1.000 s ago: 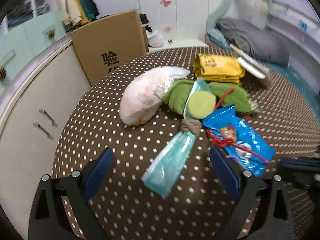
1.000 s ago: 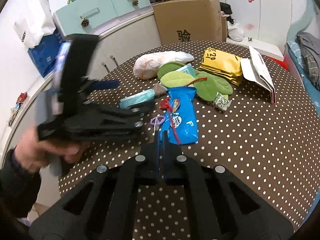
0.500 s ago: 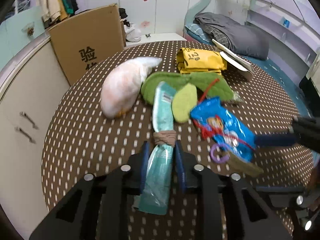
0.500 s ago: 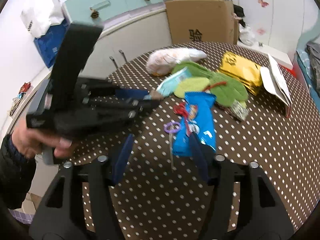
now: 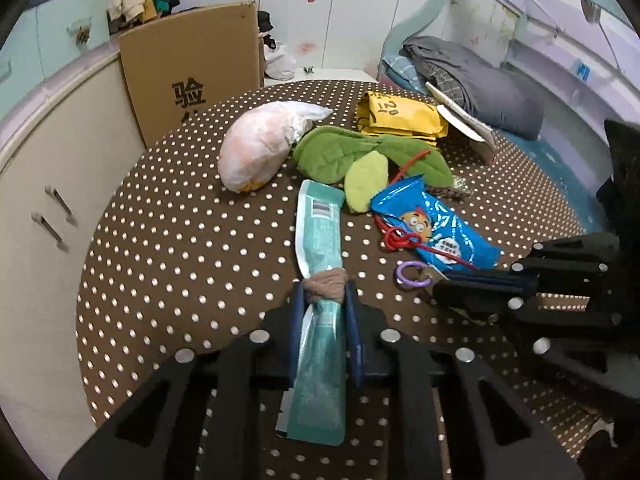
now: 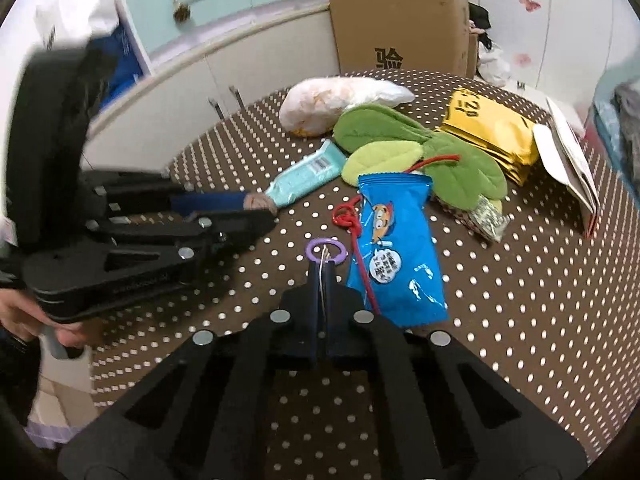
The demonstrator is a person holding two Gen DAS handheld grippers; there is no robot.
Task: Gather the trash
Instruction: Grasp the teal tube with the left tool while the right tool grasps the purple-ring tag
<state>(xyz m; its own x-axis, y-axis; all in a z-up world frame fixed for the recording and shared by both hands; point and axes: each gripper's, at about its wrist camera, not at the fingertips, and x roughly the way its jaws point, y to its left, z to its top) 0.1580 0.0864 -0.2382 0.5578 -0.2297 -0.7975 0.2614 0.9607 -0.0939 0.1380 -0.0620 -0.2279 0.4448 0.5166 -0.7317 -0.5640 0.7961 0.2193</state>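
A teal packet (image 5: pixel 318 224) with a brown band (image 5: pixel 326 282) around it lies on the dotted table (image 5: pixel 180 240). My left gripper (image 5: pixel 323 292) is closing on the packet's near half, and its pads press it just below the band. From the right wrist view that gripper (image 6: pixel 260 208) reaches the packet (image 6: pixel 308 176) from the left. My right gripper (image 6: pixel 323 268) is shut on a thin key hanging from a purple ring (image 6: pixel 312 249), beside a blue snack bag (image 6: pixel 396 248). A red string (image 5: pixel 400 238) lies across the bag (image 5: pixel 436 232).
Farther back lie green leaf-shaped cloths (image 5: pixel 340 156), a stuffed white bag (image 5: pixel 260 148), a yellow package (image 5: pixel 400 116) and a small wrapper (image 6: pixel 486 214). A cardboard box (image 5: pixel 192 72) stands behind the table beside white cabinets. A person's hand (image 6: pixel 24 320) holds the left gripper.
My left gripper went from wide open to closed around the teal packet, which now lies along its fingers. My right gripper opened, moved forward to the purple ring and shut on its key.
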